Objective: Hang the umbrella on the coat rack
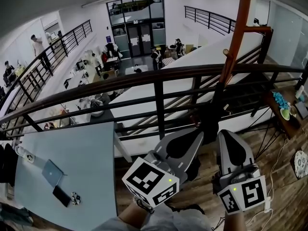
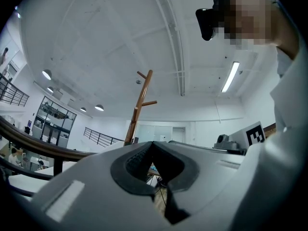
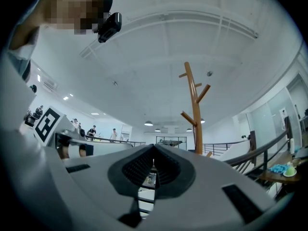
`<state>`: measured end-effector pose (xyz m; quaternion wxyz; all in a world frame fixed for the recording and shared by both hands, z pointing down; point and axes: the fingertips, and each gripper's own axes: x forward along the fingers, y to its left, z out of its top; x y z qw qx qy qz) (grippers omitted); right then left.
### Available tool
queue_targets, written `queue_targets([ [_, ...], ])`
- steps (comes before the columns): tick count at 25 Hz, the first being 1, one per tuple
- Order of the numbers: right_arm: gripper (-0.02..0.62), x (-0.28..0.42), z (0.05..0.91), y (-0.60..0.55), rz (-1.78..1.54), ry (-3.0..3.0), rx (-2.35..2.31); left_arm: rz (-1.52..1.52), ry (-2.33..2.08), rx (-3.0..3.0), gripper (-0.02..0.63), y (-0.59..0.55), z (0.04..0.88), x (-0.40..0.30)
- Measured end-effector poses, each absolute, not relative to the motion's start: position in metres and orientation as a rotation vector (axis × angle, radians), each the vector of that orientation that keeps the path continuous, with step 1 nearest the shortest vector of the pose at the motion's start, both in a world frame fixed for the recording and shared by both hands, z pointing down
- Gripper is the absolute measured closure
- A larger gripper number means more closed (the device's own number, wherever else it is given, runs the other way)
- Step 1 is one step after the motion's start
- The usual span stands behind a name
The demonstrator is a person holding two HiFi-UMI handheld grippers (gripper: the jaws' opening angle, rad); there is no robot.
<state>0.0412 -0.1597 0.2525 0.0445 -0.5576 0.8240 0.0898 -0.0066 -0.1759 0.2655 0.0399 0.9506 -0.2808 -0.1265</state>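
Left tongs [image 2: 153,143]: the jaws meet at the tips with only a slit of background below them and nothing held. Right tongs [image 3: 154,147]: likewise closed at the tips and empty. In the head view both sit low and side by side, the left tongs [image 1: 196,137] and the right tongs [image 1: 226,136] angled up toward a dark railing [image 1: 159,76] just beyond them.

Past the railing line, to the right, stands the rack [image 1: 236,37], a slim orange-brown pole with short upturned pegs. Both gripper views look up at it against the white ceiling: rack [image 2: 139,109], rack [image 3: 195,114]. Its pegs look bare.

No view shows the umbrella plainly. A dark shape [image 1: 208,124] at the foot of the pole, between the two tongs, is too murky to name. It may be the umbrella or only the pole in shadow.

Judged from the task alone, an umbrella should be light but long, so it will swing if held at one end. The canopy cloth is soft and slippery, a poor place to pinch. The shaft and handle are stiff. The better hold is probably on the handle or the shaft just below it, leaving the crook or strap free to drop over a peg.
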Motion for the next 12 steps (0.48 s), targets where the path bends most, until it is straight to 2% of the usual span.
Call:
queue_targets([
  [12, 0.594, 0.02, 0.253, -0.159, 0.256, 2.561, -1.649, -0.364, -0.906, 2.903, 0.6, -0.172, 0.265, -0.024],
])
